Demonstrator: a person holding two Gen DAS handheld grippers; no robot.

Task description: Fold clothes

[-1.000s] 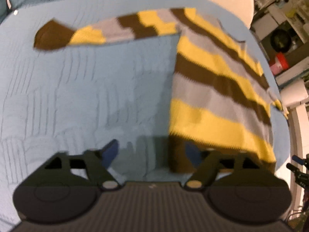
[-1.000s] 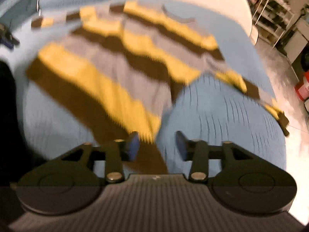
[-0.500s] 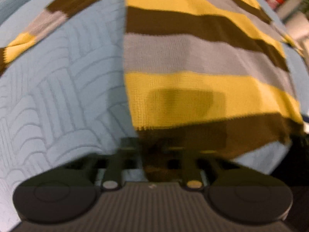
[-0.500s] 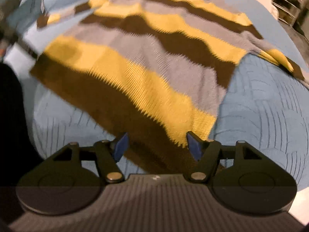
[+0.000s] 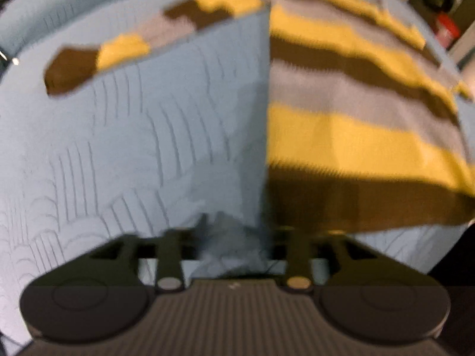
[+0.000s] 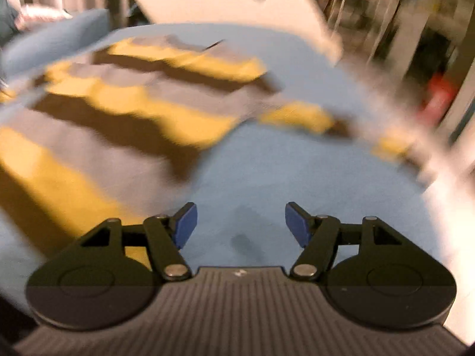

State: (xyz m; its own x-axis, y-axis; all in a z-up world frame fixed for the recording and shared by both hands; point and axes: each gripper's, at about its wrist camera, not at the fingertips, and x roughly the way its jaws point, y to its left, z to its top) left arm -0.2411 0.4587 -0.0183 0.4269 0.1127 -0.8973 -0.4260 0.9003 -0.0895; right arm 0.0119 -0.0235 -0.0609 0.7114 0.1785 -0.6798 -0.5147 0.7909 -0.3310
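A sweater (image 5: 350,118) striped yellow, grey and brown lies flat on a light blue bedspread (image 5: 133,154). In the left wrist view its body fills the right half and one sleeve (image 5: 124,47) stretches to the upper left. My left gripper (image 5: 234,237) sits low by the brown hem's near left corner; its fingertips are hidden in blur and bunched blue cloth. In the right wrist view the sweater (image 6: 104,118) lies to the left, its other sleeve (image 6: 299,115) reaching right. My right gripper (image 6: 240,222) is open and empty over bare bedspread.
A white headboard or pillow (image 6: 237,3) stands at the far end of the bed. Shelving and a red container (image 6: 436,95) are off the bed's right side. A red-lidded tub (image 5: 445,28) shows at the upper right in the left wrist view.
My left gripper has pulled back to the left, off the brown hem it was pressed against. My right gripper has swung right, off the sweater's hem onto bare bedspread, staying open.
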